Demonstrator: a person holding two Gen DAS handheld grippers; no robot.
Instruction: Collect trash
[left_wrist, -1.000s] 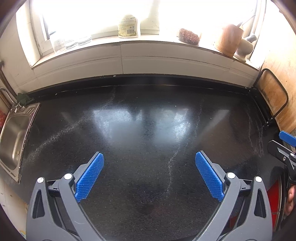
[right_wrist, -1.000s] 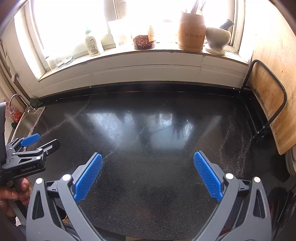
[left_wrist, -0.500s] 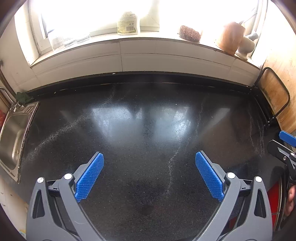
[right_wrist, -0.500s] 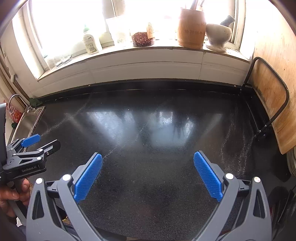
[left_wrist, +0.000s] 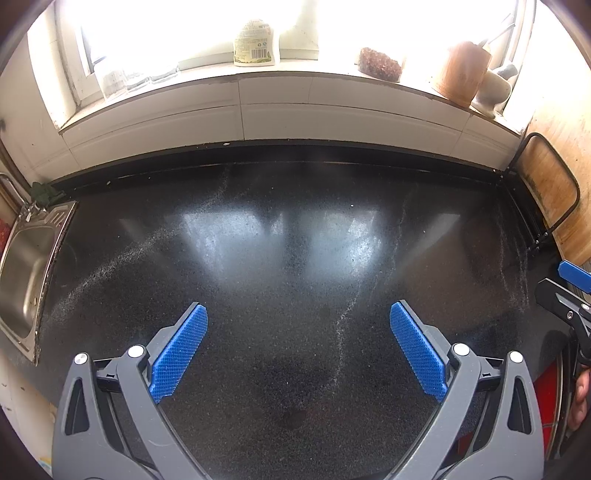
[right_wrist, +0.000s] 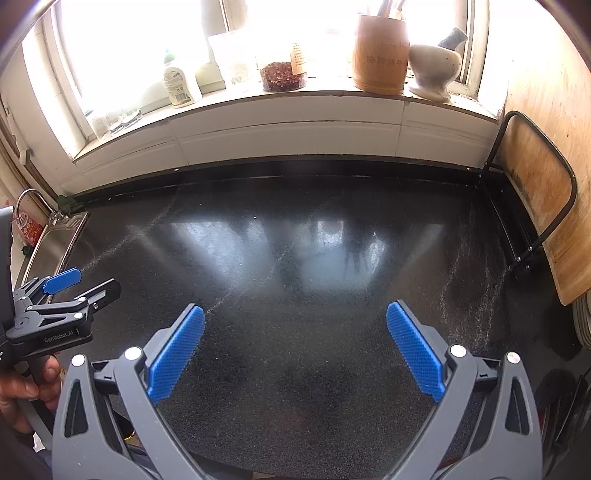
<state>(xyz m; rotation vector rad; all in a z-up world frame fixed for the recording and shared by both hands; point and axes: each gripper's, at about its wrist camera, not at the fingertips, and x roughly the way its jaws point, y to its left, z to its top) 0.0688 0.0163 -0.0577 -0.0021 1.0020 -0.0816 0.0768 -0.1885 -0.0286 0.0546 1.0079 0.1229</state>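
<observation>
Item: black speckled stone countertop (left_wrist: 295, 369), glossy, bearing pale powdery streaks and window glare. No loose trash shows on it in either view; whether any lies out of frame cannot be told. The scene fits a counter with its rubbish gathered up, or one where the rubbish sits elsewhere.

Item: left gripper (left_wrist: 298, 349), grey frame with blue ribbed pads, fingers spread wide and holding nothing, hovering level over the near counter, likely poised for a pickup or resting between them.

Item: right gripper (right_wrist: 295, 349), same make, fingers likewise released and empty, held just beside the left one; a person's hand (right_wrist: 26, 384) grips the left tool's handle.

Item: stainless steel sink (left_wrist: 22, 284), set in the counter's left end.

Item: white window sill (right_wrist: 258, 99), carrying a white plastic bottle (right_wrist: 179, 86), a clear jar of reddish-brown pieces (right_wrist: 282, 75), a wooden utensil holder (right_wrist: 380, 55) and a pale stone mortar with pestle (right_wrist: 434, 70), kept clear of the work surface.

Item: wooden board in a black wire rack (right_wrist: 539, 192), propped upright at the right, presumably to dry or store.
</observation>
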